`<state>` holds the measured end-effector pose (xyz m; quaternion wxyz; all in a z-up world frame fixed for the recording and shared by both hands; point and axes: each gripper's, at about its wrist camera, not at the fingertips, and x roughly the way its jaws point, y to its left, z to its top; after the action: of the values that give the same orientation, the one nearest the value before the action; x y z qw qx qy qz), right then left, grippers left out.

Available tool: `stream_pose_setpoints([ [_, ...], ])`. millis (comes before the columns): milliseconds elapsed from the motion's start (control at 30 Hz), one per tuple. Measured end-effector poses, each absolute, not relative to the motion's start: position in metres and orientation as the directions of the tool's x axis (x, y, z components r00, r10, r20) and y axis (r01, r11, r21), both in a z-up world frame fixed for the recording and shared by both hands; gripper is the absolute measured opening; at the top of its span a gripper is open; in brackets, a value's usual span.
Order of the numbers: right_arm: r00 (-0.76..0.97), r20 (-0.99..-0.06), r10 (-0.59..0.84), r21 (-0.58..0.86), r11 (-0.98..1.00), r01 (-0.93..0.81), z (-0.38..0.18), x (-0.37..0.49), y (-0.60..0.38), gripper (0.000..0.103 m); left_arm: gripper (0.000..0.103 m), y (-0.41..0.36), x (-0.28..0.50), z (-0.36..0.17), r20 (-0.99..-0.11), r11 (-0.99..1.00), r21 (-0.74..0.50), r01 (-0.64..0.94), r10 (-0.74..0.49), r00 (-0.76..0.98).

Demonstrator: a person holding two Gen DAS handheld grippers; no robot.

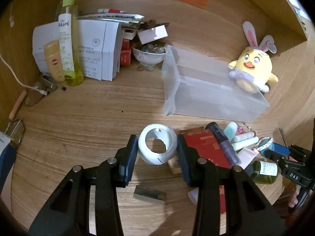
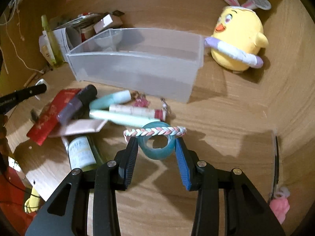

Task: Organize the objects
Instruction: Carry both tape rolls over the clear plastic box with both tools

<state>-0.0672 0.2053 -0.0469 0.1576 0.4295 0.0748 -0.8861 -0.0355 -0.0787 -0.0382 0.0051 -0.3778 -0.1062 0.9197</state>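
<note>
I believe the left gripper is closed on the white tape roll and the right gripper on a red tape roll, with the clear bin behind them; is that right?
Not quite: the roll in the right gripper is teal, not red, as the right wrist view shows. The rest stands: the left gripper is closed on the white tape roll, and the clear bin sits behind them.

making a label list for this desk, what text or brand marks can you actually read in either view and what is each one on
"DAS": white letters on the right tool, seen in the left wrist view.
Tall green spray bottle: printed characters, too blurred to read.
White boxes: small print, too small to read.
Green glass bottle: label print too small.
Red packet: light markings, unreadable.
Left tool's arm: white lettering, cut off and blurred.
</note>
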Motion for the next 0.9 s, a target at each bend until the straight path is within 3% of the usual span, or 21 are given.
stream_pose_setpoints([
  [267, -0.564, -0.805, -0.186, 0.047, -0.967, 0.251, -0.050, -0.051, 0.246, 0.036, 0.040, -0.068, -0.033, -0.023, -0.674, -0.982, -0.188, 0.021, 0.113, -0.730],
  [700, -0.746, -0.628, -0.221, 0.021, -0.963, 0.268, 0.022, -0.075, 0.229, 0.036, 0.040, -0.052, -0.056, 0.029, -0.592, -0.982, -0.180, -0.052, 0.150, -0.792],
  [900, -0.759, -0.588, -0.278, 0.043, -0.949, 0.314, 0.040, -0.106, 0.210, 0.036, 0.040, -0.047, -0.078, 0.045, -0.577, -0.981, -0.179, -0.075, 0.166, -0.799],
])
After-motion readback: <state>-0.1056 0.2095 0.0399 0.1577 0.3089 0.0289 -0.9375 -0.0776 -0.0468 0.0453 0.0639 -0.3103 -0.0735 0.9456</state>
